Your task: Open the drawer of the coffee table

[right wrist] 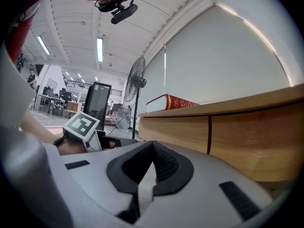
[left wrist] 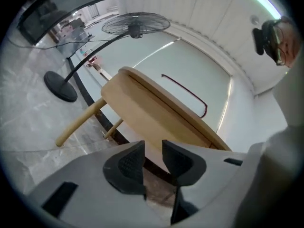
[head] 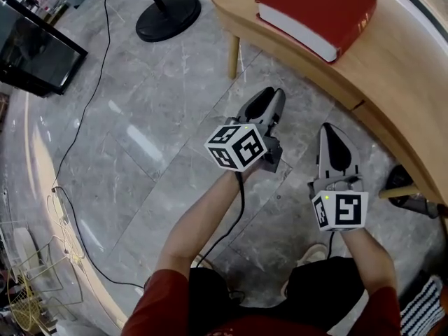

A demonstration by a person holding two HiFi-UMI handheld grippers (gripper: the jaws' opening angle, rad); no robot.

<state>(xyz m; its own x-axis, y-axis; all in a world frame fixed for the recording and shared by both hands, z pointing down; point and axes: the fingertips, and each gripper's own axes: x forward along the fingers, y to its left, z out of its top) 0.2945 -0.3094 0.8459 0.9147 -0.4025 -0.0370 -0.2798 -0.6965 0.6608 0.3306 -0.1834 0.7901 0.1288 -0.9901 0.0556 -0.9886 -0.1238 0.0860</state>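
Holds left tongs (head: 269,98) narrowly parted, empty; right tongs (head: 329,131) pinched shut on nothing. Crops coffee table tabletop (head: 392,82) at right; drawer (right wrist: 256,137) barely discernible, one seam only.

two hand-held grippers (head: 271,95) (head: 327,127), one table (head: 392,82), one book (head: 318,9), one fan (left wrist: 136,23)

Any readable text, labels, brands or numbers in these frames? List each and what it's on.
No readable text in any view.
Red book: gold marks on the spine, too small to read.
Marker cubes: black-and-white square patterns only, no letters or digits.
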